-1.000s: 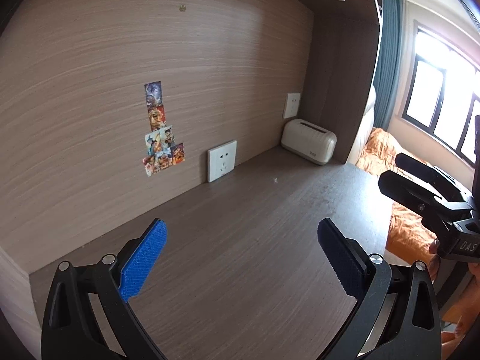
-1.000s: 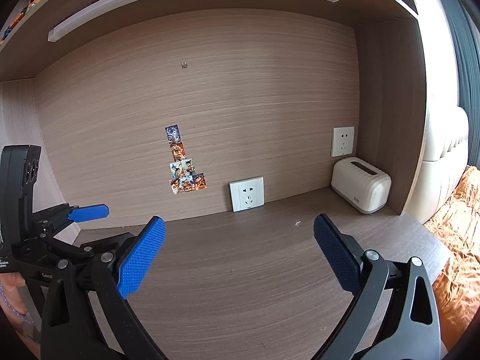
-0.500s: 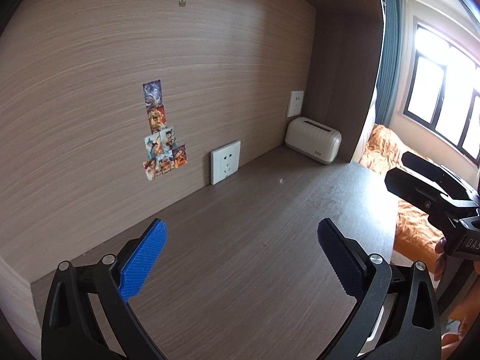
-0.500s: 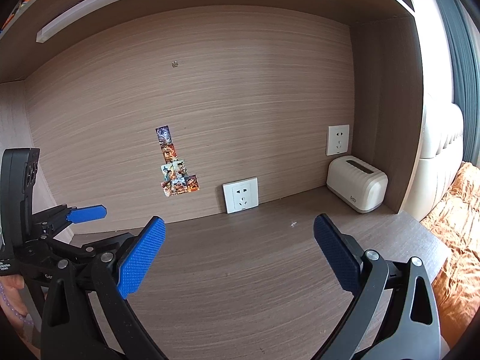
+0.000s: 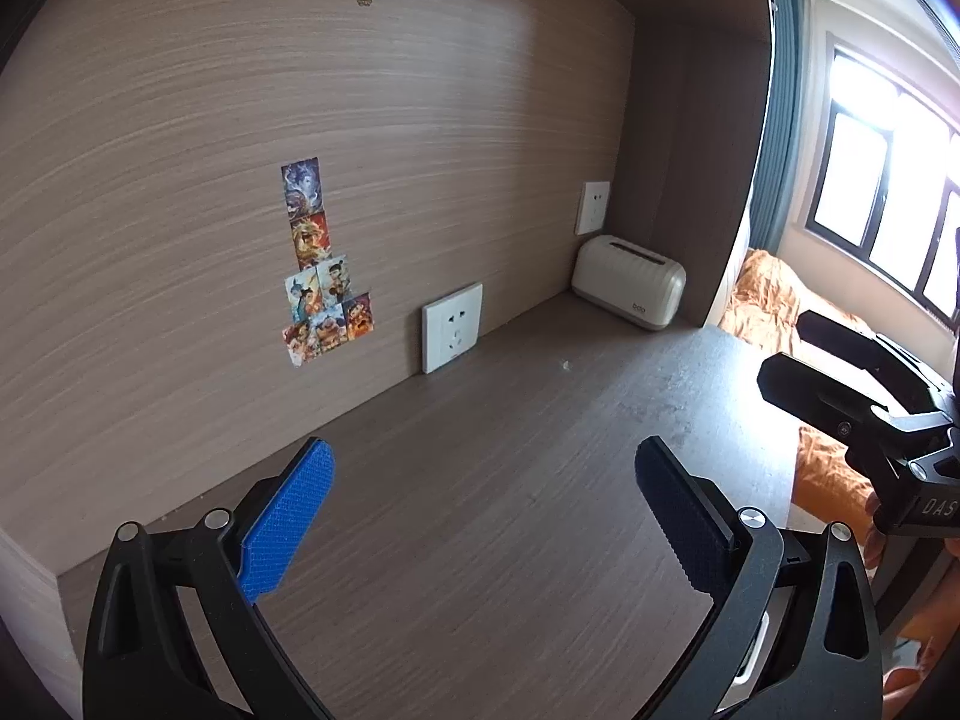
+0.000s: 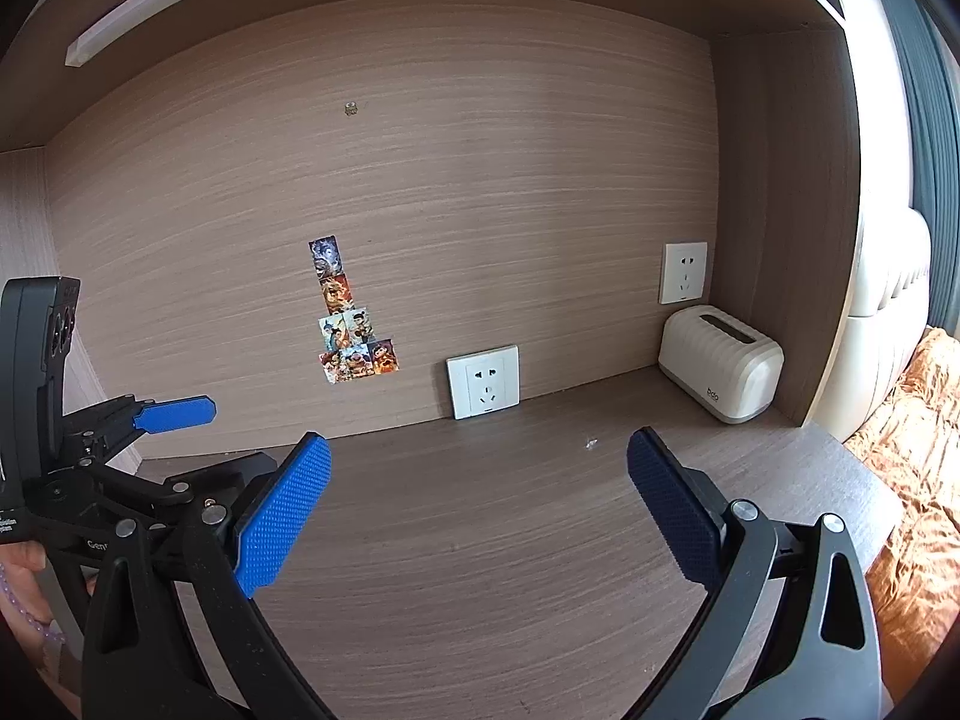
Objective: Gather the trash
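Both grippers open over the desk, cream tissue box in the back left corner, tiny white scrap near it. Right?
One thing is off: the cream tissue box sits in the back right corner of the desk, under the upper wall socket, as the right wrist view shows. The rest holds: left gripper and right gripper have jaws open, and the tiny white scrap lies nearby.

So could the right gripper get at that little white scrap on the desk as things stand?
Probably yes. The right gripper is open and empty, and the white scrap lies alone on bare desk ahead of it. The cream box and the left gripper sit off to either side.
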